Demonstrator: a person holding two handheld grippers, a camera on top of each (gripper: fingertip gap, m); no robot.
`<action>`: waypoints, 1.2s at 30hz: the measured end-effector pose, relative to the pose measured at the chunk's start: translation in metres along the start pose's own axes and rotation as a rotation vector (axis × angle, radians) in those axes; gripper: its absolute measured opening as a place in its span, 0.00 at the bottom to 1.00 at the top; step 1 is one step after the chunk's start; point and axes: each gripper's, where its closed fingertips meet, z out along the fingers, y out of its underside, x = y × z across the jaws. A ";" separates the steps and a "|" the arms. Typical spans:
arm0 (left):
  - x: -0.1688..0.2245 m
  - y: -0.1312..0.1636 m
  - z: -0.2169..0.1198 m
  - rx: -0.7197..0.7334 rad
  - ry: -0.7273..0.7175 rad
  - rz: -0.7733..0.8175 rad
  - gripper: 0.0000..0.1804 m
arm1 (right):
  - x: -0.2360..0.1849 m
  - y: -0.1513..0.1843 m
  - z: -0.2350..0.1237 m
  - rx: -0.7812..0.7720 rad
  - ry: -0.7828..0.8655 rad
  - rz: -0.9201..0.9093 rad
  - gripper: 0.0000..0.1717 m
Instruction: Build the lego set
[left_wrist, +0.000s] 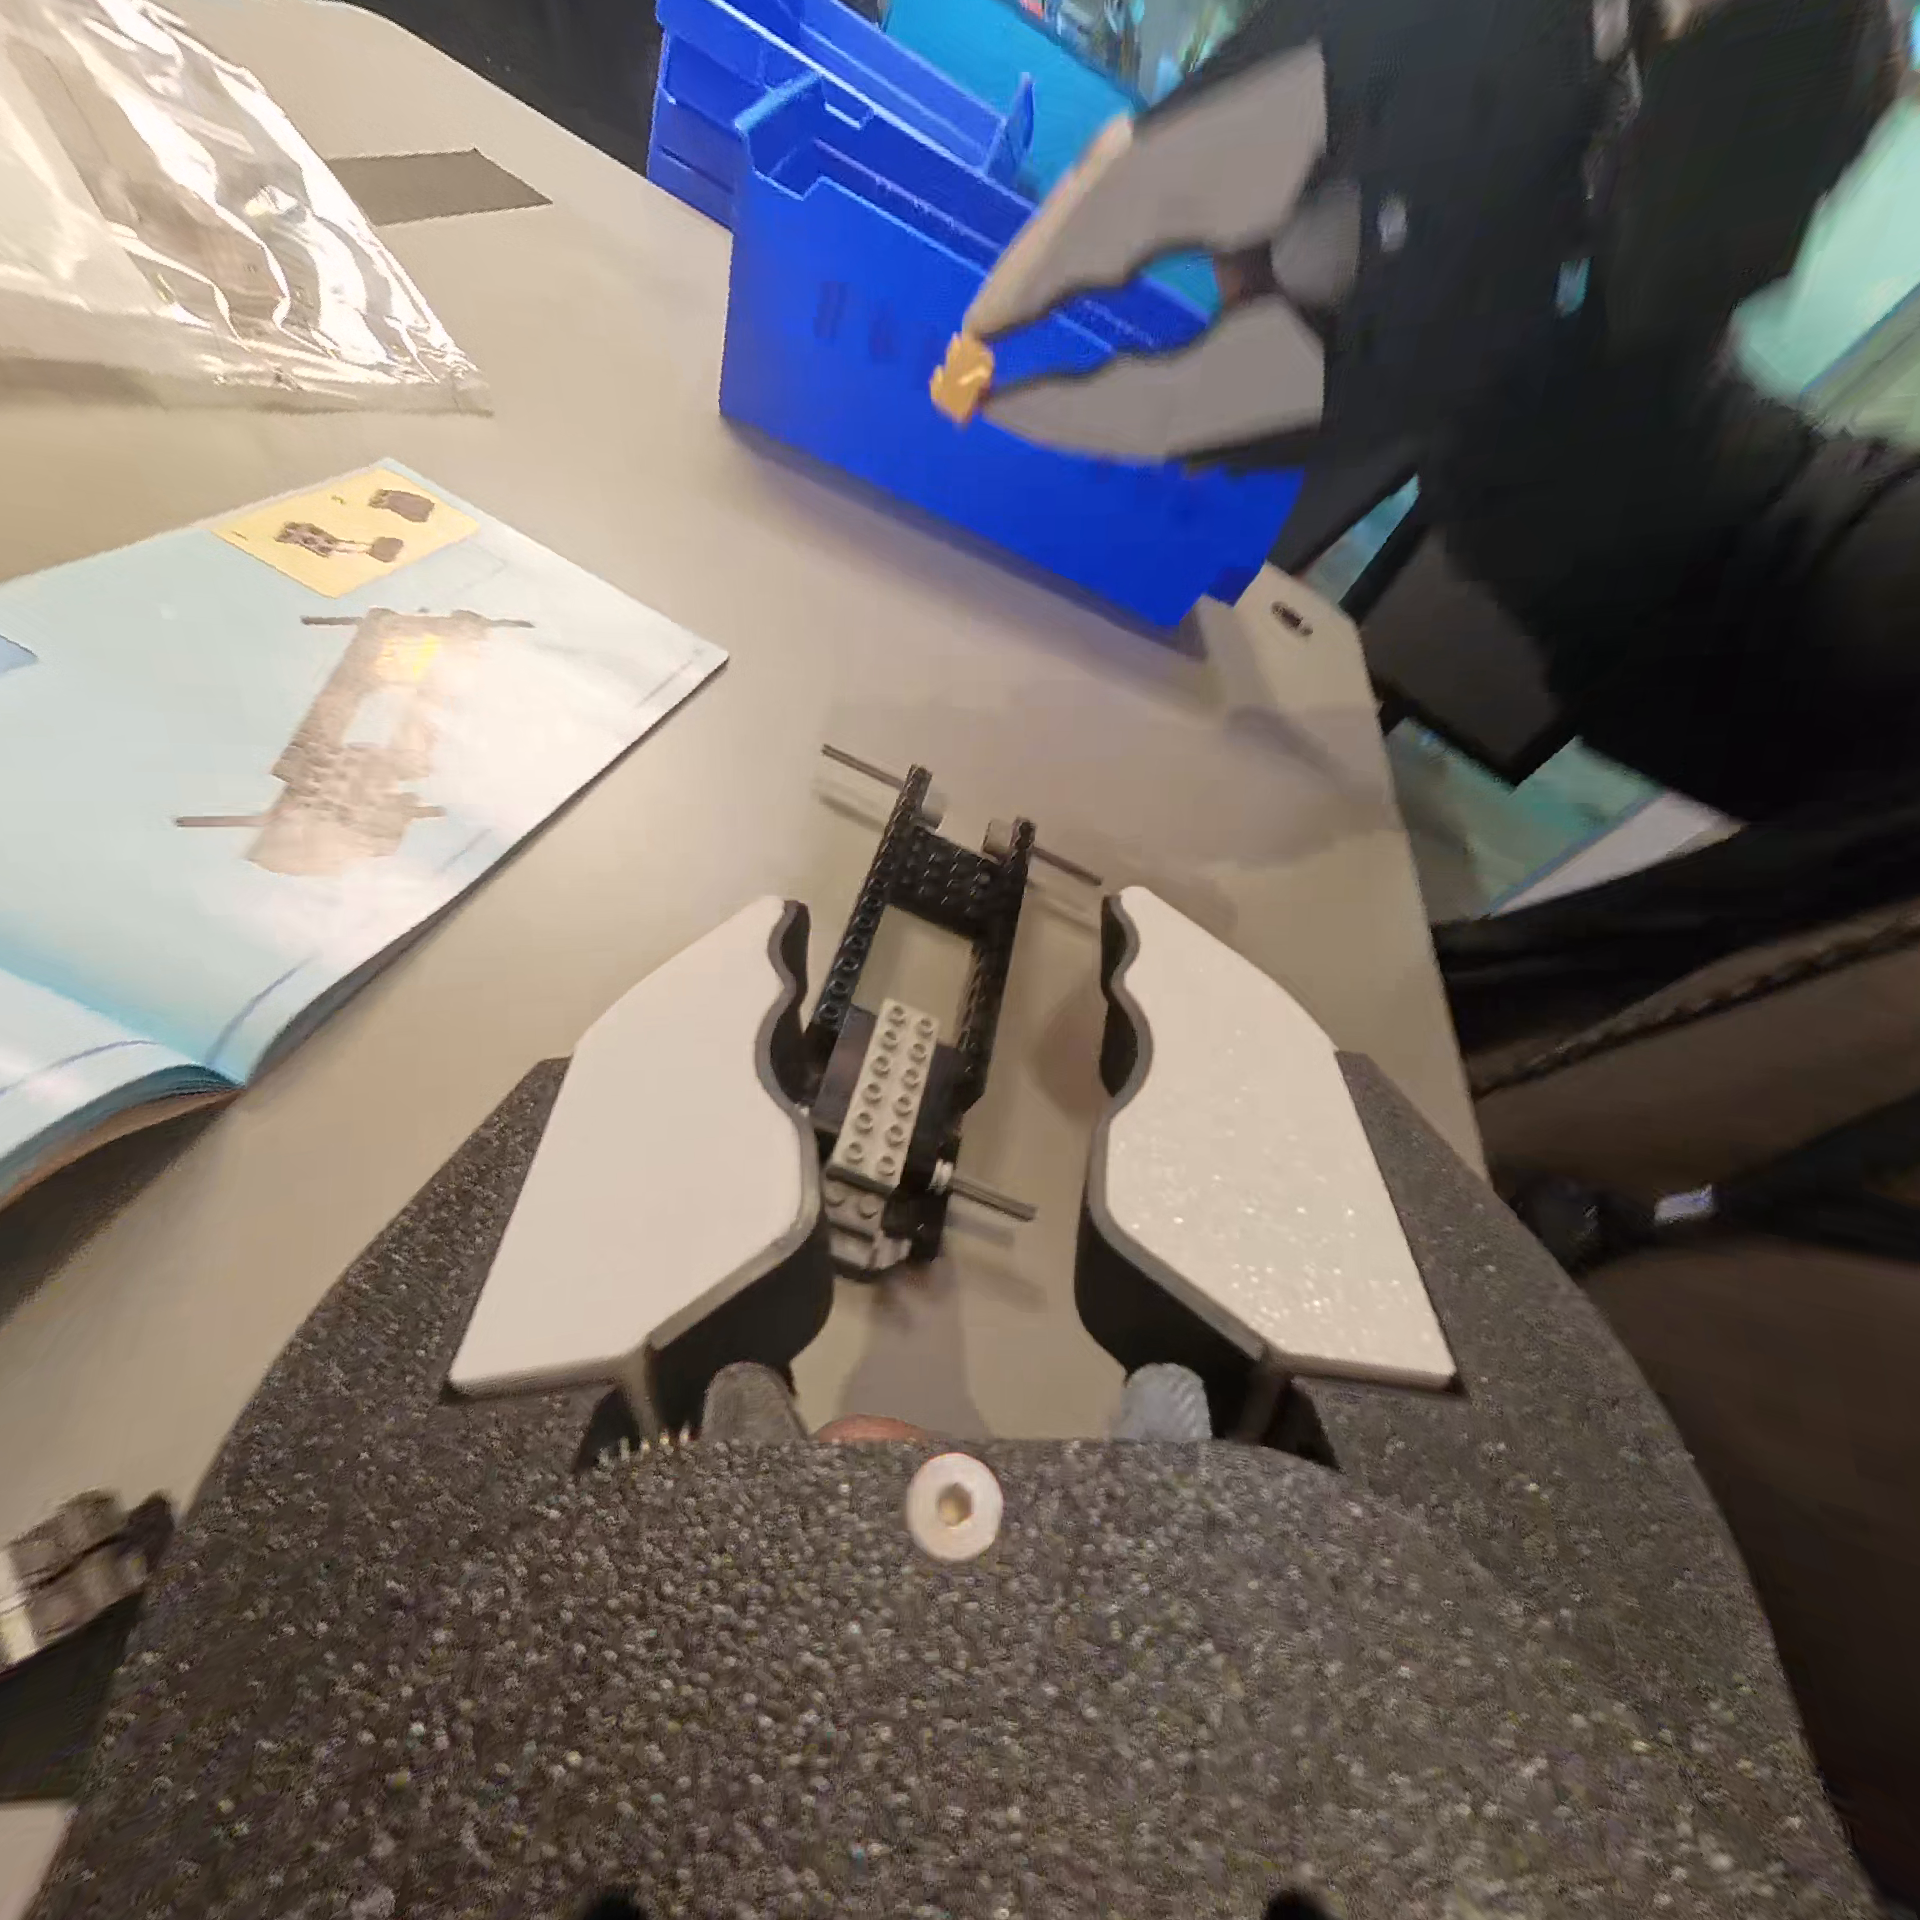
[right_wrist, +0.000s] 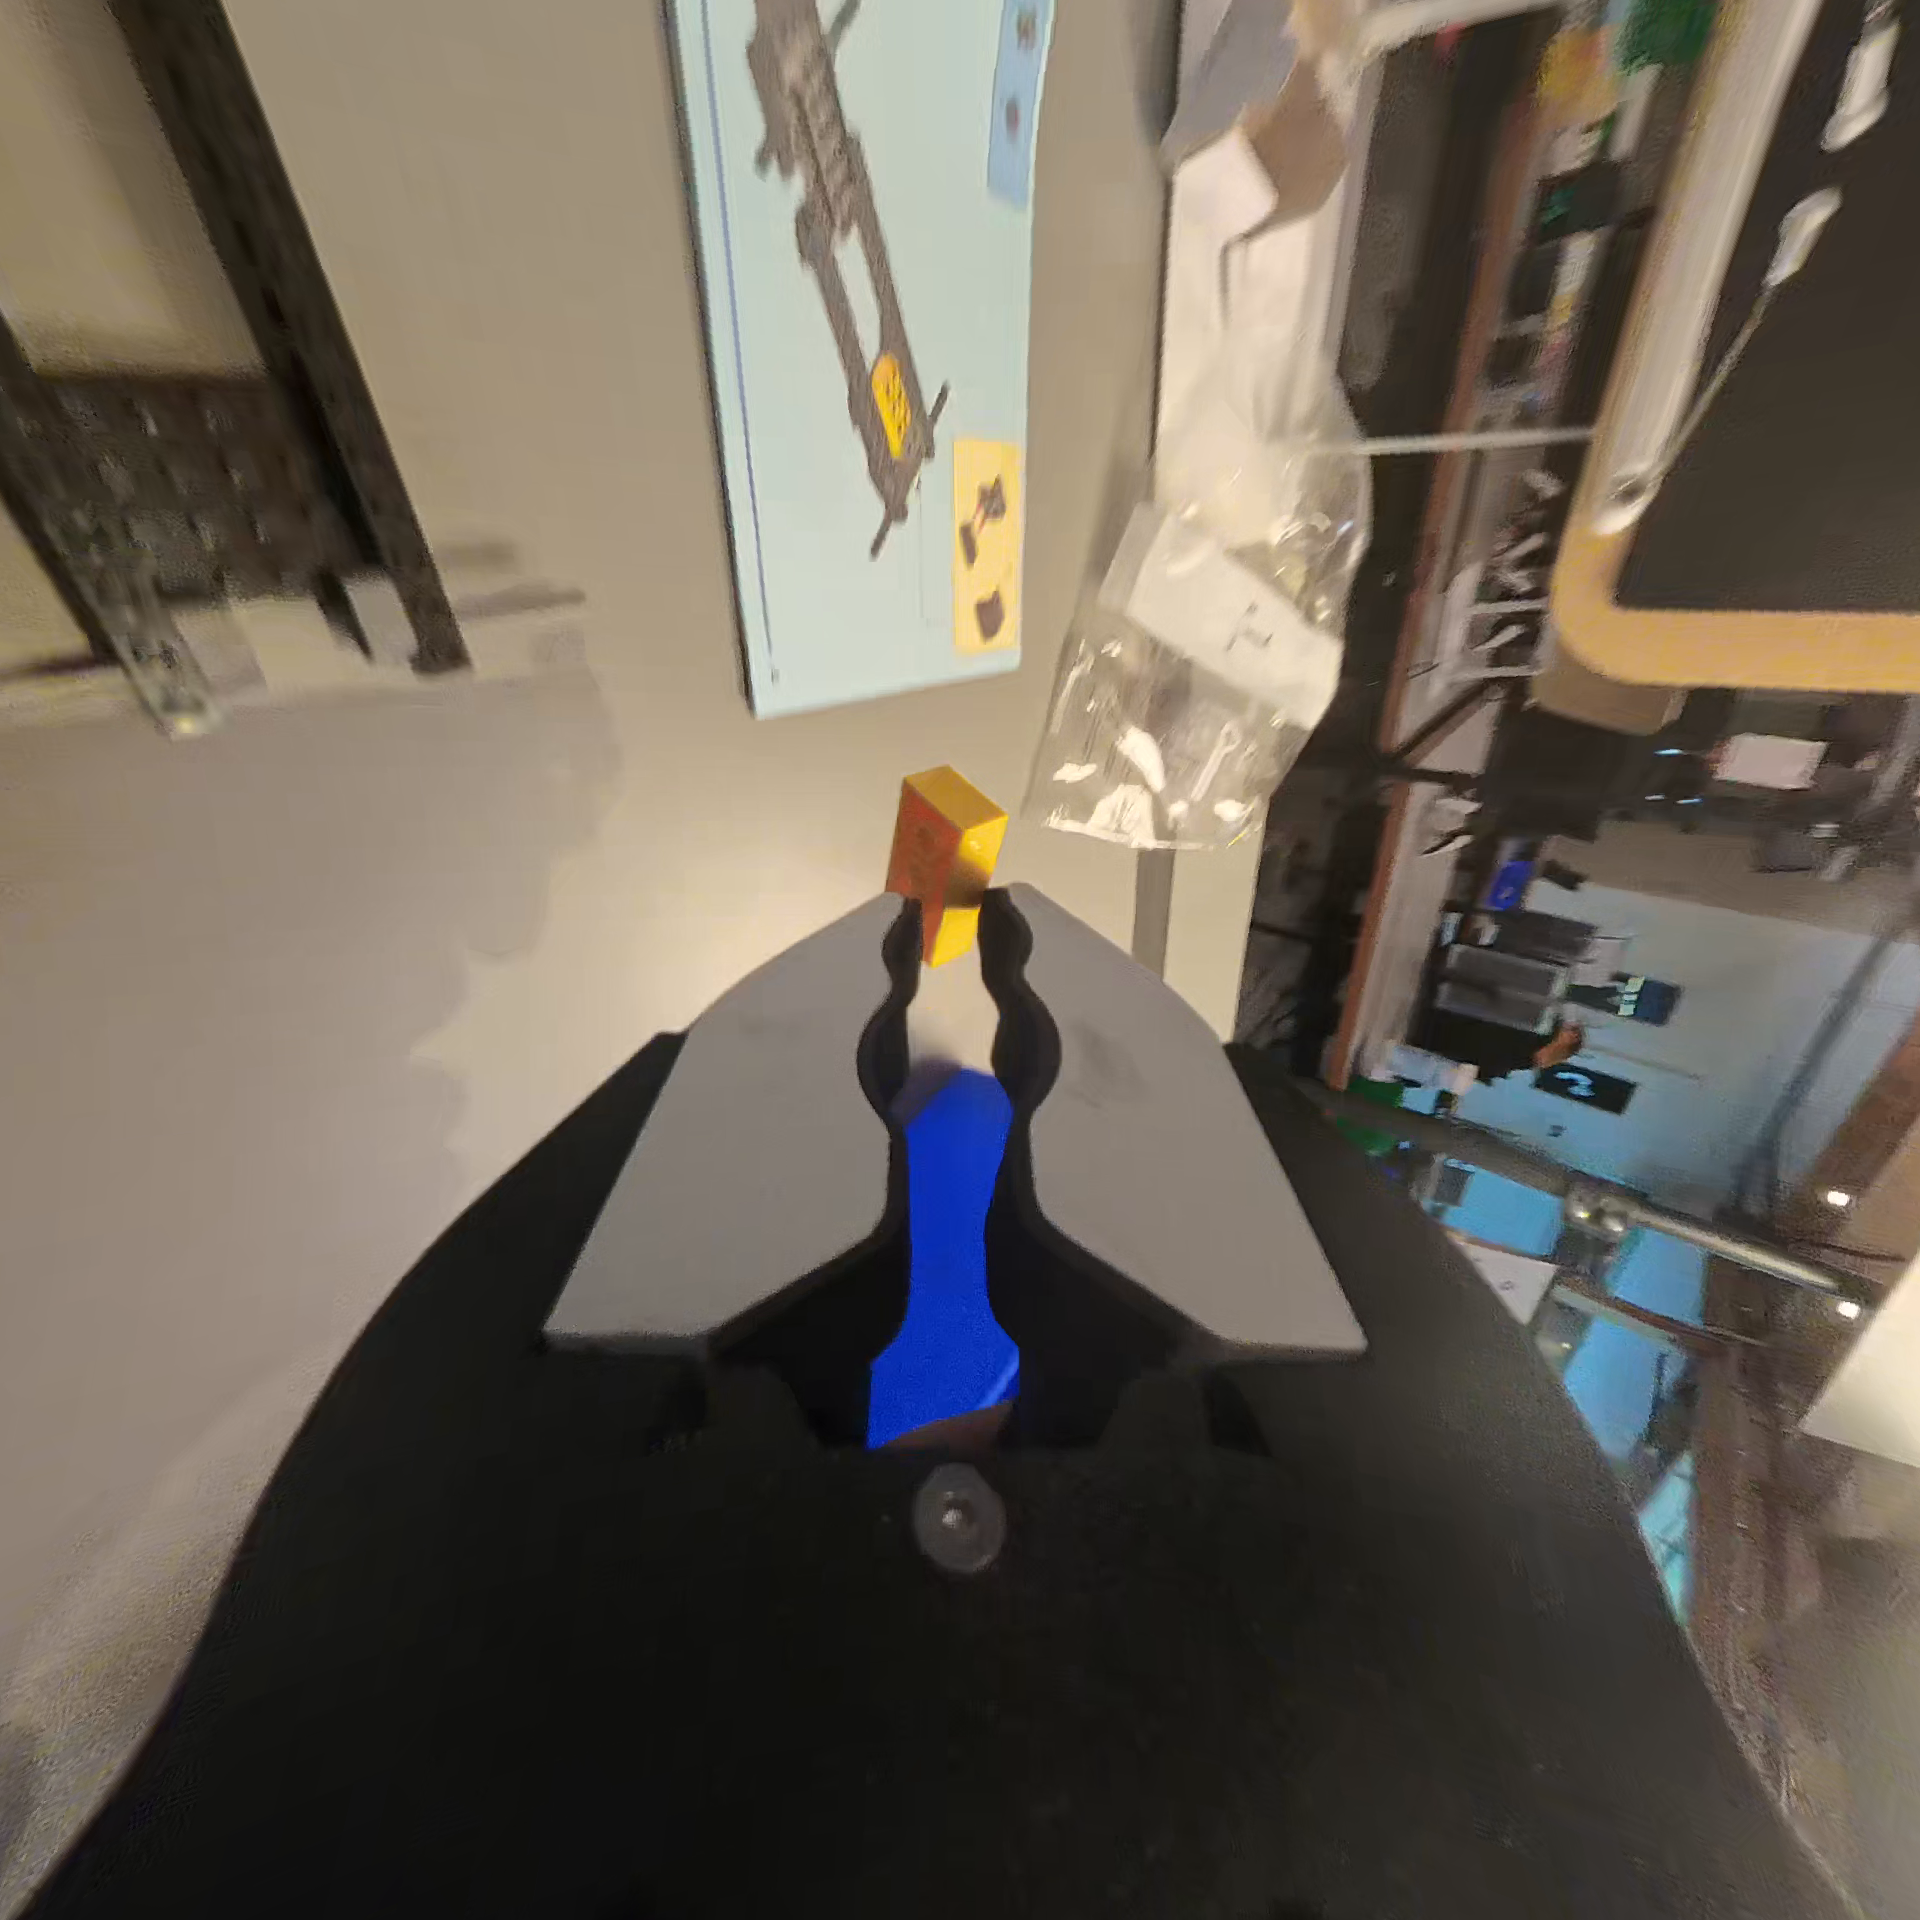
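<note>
The right gripper pinches a small yellow brick at its fingertips, aloft at two o'clock of the black brick chassis, which lies on the grey table between the left gripper's open, non-pressing fingers, seemingly to steady it.

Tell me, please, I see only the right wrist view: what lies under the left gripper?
Observer: A black brick frame with thin axles lies on the grey table between the fingers of the open left gripper; a gap shows beside the right finger.
Operator: Is something on that frame?
Observer: Yes, a light grey studded plate sits on its near end.
Operator: Where is my small yellow brick relative to the bin?
Observer: The right gripper holds the small yellow brick in front of the blue plastic bin.
</note>
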 end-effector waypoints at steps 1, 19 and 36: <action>0.001 -0.002 0.002 0.015 0.012 -0.043 0.30 | -0.005 -0.012 0.000 0.030 0.058 -0.001 0.07; 0.005 -0.017 0.050 0.048 0.045 -0.378 0.30 | -0.039 -0.089 0.000 0.339 0.639 -0.100 0.05; -0.006 -0.011 0.068 0.018 -0.001 -0.404 0.09 | -0.053 -0.077 0.003 0.373 0.586 -0.096 0.08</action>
